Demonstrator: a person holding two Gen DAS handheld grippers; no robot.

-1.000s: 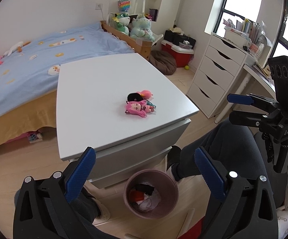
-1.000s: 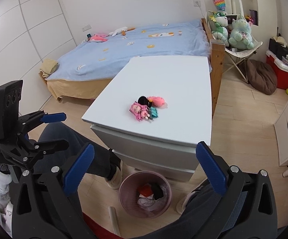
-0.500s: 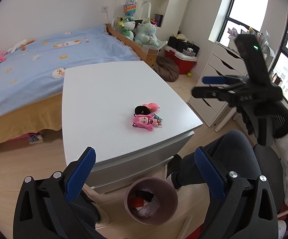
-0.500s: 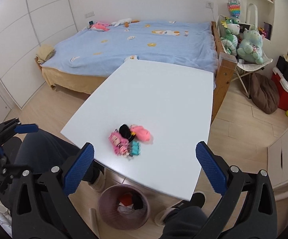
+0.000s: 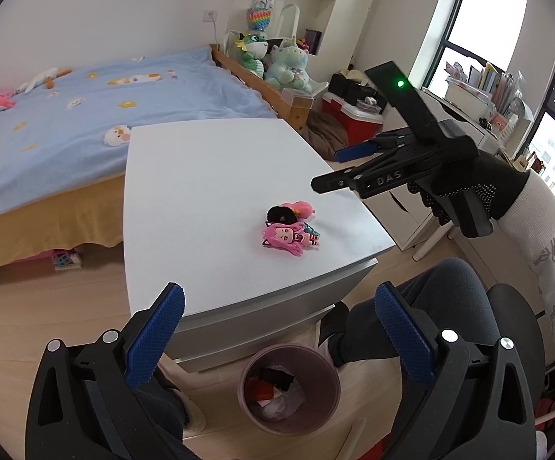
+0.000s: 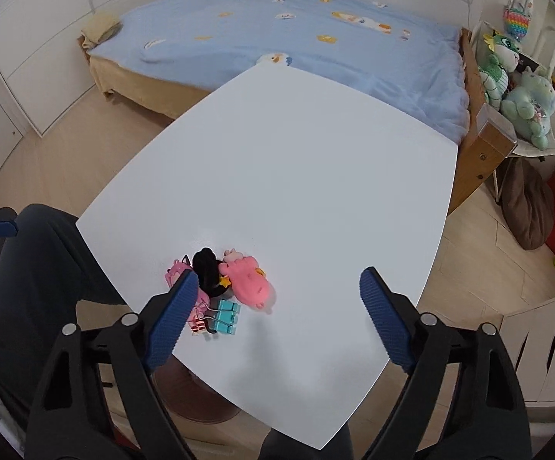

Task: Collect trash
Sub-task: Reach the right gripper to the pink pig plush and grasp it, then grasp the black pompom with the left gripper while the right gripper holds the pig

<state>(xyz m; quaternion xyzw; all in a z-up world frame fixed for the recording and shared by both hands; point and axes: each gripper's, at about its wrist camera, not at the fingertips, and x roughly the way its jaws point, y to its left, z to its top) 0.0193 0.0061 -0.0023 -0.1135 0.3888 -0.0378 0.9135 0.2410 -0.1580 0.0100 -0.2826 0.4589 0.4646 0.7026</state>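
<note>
Right tongs [image 6: 273, 318] closing, nothing between; left tongs [image 5: 279, 339] apart, empty; bin [image 5: 325, 375] half-hidden under table [image 6: 296, 176].

Small toys [image 5: 290, 226] clustered on table [image 5: 200, 191], near its front right corner. Bin [image 5: 289, 387] on floor below table's front edge. Bed [image 5: 66, 115] behind table; drawer unit [image 5: 465, 130] right.

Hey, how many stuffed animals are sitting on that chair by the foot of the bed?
2: a green dragon plush on the left, a mint unicorn plush on the right, side by side. More may be hidden behind them.
</note>
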